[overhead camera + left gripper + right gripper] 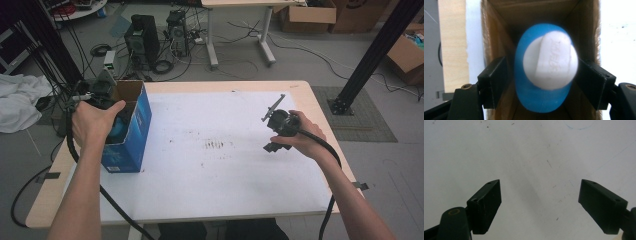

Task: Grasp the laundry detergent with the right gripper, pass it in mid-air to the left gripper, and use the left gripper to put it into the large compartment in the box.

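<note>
A blue rounded container with a white cap [549, 65] sits between the jaws of my left gripper [541, 75], inside an upright, open-topped box. The box is blue outside [131, 134] and brown cardboard inside [499, 30]. The jaws stand wide apart. A narrow gap shows on the container's left side, and its right edge meets the right pad [591, 80]. From above, my left gripper [107, 92] hovers over the box mouth, with the blue container [119, 129] showing inside. My right gripper [274, 131] is held above the white sheet [529, 157], open with nothing in it.
The white sheet [225, 150] covers most of the wooden table [55, 175], and the box stands at its left edge. On the floor beyond the table are computer towers [142, 37], cables and cardboard boxes [307, 15]. A black post [372, 55] rises at the right.
</note>
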`<state>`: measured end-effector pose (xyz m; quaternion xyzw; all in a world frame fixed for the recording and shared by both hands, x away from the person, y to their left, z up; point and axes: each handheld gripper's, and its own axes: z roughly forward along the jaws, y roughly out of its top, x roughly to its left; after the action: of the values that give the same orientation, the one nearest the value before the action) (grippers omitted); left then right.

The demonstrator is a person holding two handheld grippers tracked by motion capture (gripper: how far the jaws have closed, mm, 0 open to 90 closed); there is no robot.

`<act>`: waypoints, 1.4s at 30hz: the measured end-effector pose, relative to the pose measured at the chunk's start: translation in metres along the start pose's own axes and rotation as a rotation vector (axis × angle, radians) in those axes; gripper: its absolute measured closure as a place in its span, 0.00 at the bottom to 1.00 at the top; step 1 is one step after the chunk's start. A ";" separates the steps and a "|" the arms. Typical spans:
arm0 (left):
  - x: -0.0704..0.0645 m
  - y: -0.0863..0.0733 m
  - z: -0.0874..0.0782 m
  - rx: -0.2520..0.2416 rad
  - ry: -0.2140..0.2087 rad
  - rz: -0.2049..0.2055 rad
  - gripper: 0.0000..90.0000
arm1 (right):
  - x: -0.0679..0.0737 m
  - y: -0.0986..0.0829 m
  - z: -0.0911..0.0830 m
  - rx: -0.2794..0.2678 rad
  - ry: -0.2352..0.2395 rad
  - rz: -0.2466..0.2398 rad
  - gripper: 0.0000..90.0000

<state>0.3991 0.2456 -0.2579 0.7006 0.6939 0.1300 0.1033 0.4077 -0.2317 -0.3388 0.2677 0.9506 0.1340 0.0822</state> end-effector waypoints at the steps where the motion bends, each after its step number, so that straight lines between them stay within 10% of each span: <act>1: 0.000 0.000 -0.002 -0.002 0.000 0.002 0.31 | 0.000 0.000 0.000 0.001 -0.001 0.000 0.21; 13: -0.007 0.009 -0.030 -0.032 0.007 0.038 0.22 | 0.001 0.002 0.000 0.000 -0.001 -0.010 0.21; 28: -0.037 0.027 -0.090 -0.075 -0.005 0.192 0.20 | -0.001 0.002 -0.005 0.006 -0.005 0.000 0.20; 42: -0.074 0.039 -0.102 -0.034 -0.034 0.303 0.20 | -0.003 -0.002 -0.008 0.007 -0.004 0.005 0.19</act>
<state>0.4028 0.1672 -0.1521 0.7976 0.5760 0.1440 0.1063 0.4074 -0.2362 -0.3315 0.2706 0.9502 0.1303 0.0827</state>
